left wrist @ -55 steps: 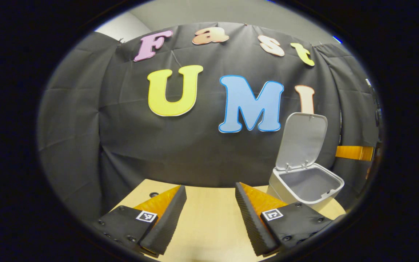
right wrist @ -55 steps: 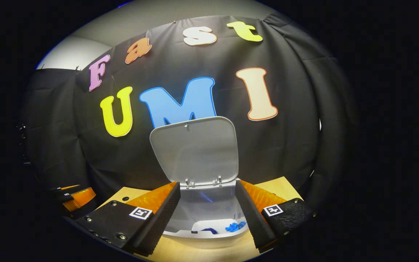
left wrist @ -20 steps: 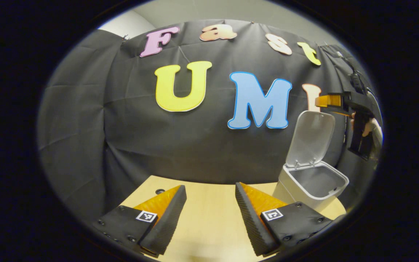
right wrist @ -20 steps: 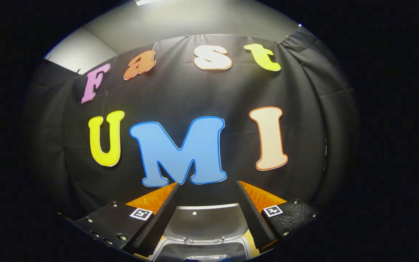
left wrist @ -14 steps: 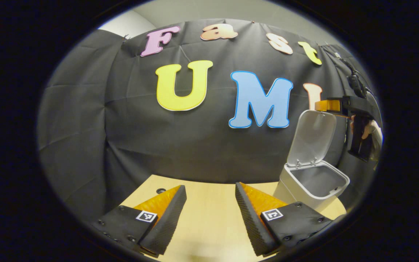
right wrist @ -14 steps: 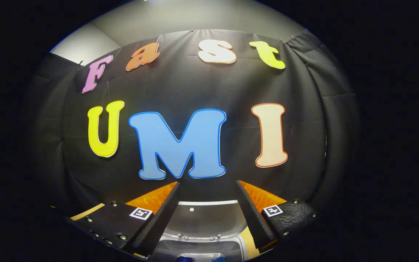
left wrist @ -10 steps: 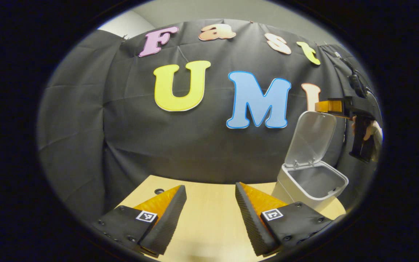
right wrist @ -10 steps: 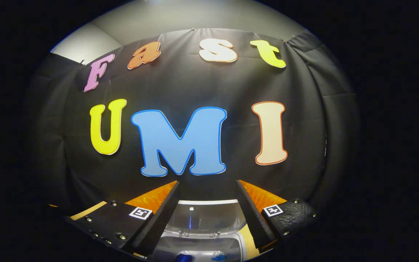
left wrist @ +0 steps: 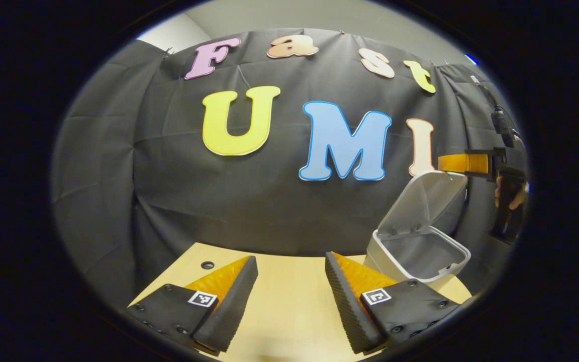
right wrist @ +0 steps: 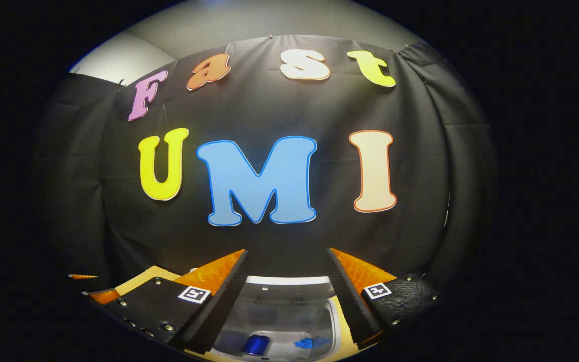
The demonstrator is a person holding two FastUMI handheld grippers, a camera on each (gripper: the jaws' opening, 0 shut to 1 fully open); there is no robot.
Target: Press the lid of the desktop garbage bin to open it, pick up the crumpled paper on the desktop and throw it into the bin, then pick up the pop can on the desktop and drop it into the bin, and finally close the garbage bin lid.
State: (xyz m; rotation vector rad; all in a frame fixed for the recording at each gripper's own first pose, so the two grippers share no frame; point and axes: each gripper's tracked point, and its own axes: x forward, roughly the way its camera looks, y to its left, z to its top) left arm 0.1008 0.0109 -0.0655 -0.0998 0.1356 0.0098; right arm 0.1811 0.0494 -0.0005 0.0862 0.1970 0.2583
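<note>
bin [left wrist: 395, 259] white | can [right wrist: 255, 345] blue | table [left wrist: 289, 306] light wood

The bin [right wrist: 289, 322] is partly hidden behind fingers [right wrist: 219, 311].

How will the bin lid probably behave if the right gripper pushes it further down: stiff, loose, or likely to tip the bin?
The lid looks like thin rigid plastic on hinges, already tilted forward, so it should probably swing down easily. The right gripper sits at its top edge, giving good leverage. The bin seems small and light, so a hard push might shift it on the table.
</note>
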